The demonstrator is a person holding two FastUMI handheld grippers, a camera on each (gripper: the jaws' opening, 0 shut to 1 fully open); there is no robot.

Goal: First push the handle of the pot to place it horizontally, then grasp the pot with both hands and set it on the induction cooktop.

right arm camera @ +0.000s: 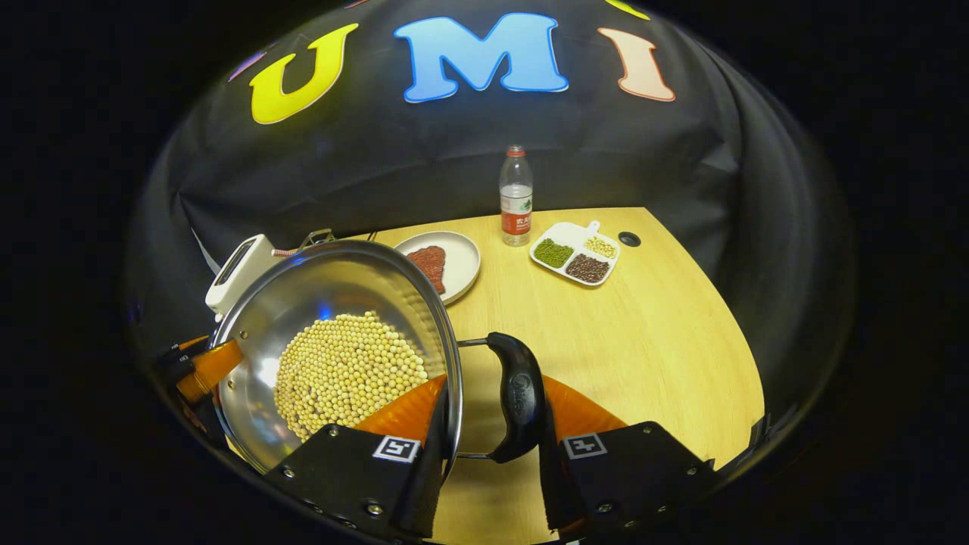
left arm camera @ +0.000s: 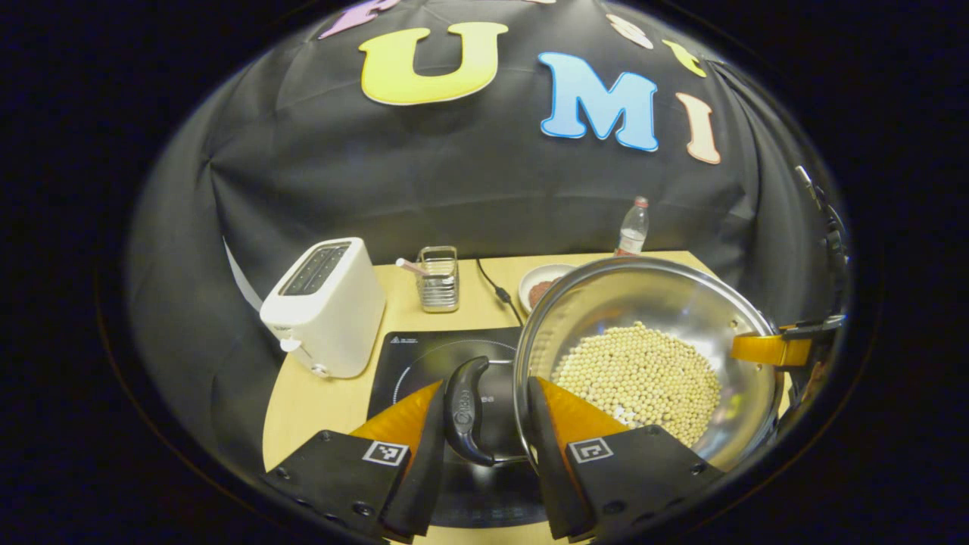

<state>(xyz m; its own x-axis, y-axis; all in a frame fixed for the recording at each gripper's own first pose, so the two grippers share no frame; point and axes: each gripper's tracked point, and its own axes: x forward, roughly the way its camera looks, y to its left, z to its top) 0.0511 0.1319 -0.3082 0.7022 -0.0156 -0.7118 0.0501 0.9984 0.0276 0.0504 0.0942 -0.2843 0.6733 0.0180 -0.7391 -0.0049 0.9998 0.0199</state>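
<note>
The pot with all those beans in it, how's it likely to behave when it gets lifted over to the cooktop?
The pot is probably heavy for its size, since pale beans cover its bottom. Loose and round, they would likely roll to one side if it tilts. Its polished steel looks stiff but slippery, so gripping by the black side handles seems safer.

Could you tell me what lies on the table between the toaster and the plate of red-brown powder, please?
In the left gripper view, a wire utensil holder and a black power cord lie between the toaster and the plate.
</note>
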